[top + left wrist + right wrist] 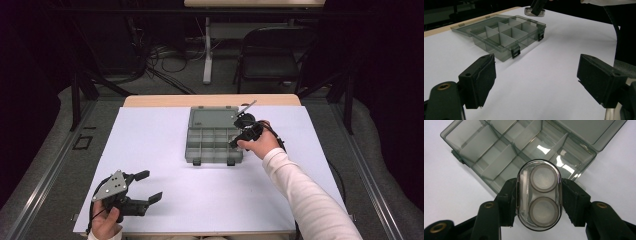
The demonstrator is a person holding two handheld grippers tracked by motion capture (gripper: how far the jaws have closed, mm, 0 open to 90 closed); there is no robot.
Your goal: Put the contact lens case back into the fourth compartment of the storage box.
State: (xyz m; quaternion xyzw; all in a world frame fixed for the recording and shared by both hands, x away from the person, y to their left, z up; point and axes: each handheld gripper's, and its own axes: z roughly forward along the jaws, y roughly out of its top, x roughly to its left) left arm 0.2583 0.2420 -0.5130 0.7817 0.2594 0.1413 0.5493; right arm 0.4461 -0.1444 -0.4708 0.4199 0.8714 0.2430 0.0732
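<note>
Above the right end of the box (519, 150), the right gripper (539, 195) pinches a clear oval case (539, 195) across its narrow width, both pads pressed to its sides. Two round cups sit inside the case, one above the other. Under it lie the box's open compartments, and the lid lies flat beyond the far rim. From the high view, the box (212, 145) sits at mid-table toward the far edge, its two latches facing the person, with bare white table (150, 145) on all sides. That gripper (245, 131) hangs over the box's right edge. Near the front left corner of the table, the left gripper (146, 186) rests well apart from the box, its jaws spread with nothing between them, white surface open ahead.
</note>
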